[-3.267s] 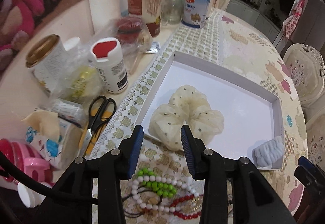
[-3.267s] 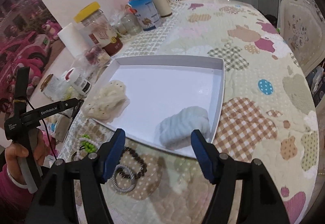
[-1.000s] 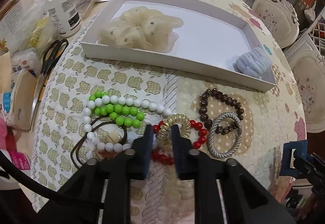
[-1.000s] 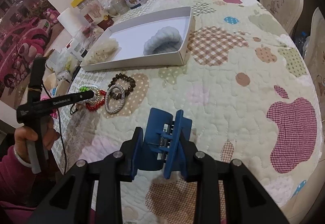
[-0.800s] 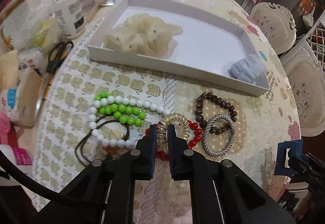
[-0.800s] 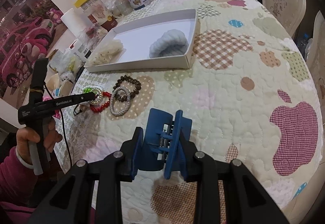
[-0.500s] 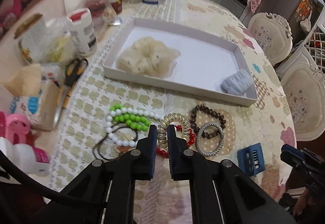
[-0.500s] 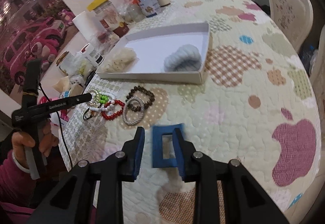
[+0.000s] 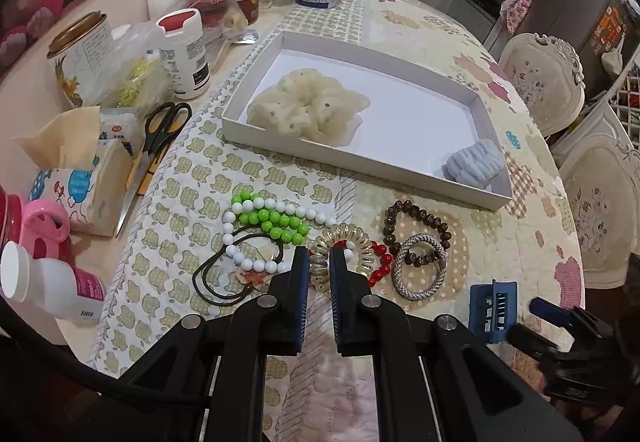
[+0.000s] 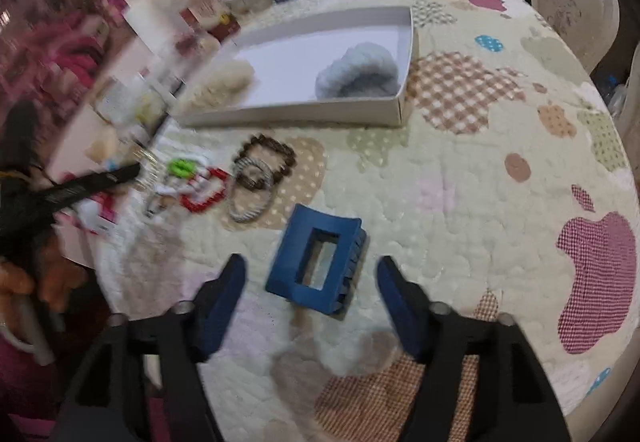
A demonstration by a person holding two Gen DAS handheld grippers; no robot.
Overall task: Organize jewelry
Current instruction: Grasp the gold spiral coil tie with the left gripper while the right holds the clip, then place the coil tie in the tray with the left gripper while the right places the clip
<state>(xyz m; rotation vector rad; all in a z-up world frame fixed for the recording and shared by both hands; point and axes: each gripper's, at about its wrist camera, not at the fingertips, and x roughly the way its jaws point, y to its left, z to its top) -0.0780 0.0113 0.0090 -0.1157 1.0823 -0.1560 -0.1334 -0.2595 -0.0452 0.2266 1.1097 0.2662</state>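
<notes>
L gripper [image 9: 319, 256] pinches the clear coil hair tie [image 9: 346, 248], lifted off the bead pile. R gripper [image 10: 311, 276] jaws have just been opening, now wide, blue claw clip [image 10: 318, 266] lying free on the quilt [image 10: 460, 177] btwn them. R view's blurred; only L view shows scissors [image 9: 154, 145] & bottles beside the white tray [image 9: 360, 159]. Cream scrunchie [image 9: 308, 109] + blue scrunchie [image 9: 474, 165] inside tray.

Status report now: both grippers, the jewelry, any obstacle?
Left gripper shut on coil hair tie. Right gripper just opened; blue hair claw lying free between jaws. White tray path clear.
</notes>
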